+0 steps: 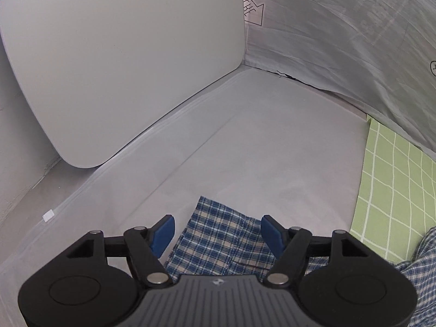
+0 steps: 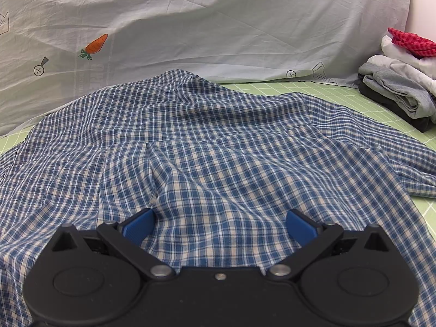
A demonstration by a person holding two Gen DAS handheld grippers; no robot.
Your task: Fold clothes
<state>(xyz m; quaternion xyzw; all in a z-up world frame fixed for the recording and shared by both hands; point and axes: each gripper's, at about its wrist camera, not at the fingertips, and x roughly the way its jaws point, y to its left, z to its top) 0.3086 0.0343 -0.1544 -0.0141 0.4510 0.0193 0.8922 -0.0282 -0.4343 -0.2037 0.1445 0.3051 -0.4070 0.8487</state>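
A blue, white and beige checked shirt (image 2: pixel 218 147) lies spread out and rumpled over a green sheet with a white grid (image 2: pixel 321 88), filling most of the right wrist view. Its far edge rises toward a pale cloth backdrop (image 2: pixel 190 27) printed with a carrot (image 2: pixel 95 45) and small round marks. At the far right, a pile of folded clothes (image 2: pixel 400 81) sits on the green sheet, well apart from the shirt: dark at the bottom, grey and white above it, a red checked piece on top.

The right claw (image 2: pixel 219 224) stands low over the near part of the shirt with its blue pads spread wide. The cloth runs between them, and neither pad pinches it.

In the left wrist view, the left claw (image 1: pixel 218 234) is also open, its blue pads (image 1: pixel 163 234) set apart on either side of a narrow end of the shirt (image 1: pixel 218 239). That end lies flat on a plain white surface (image 1: pixel 259 150), reaching away from the claw, and the pads do not press on it. Whether the pads touch the fabric at their inner faces I cannot tell. More of the checked cloth shows at the near right corner. The green grid sheet (image 1: pixel 395 190) lies to the right, and a white panel (image 1: pixel 122 62) stands upright at the far left, with the printed backdrop (image 1: pixel 340 41) to its right.
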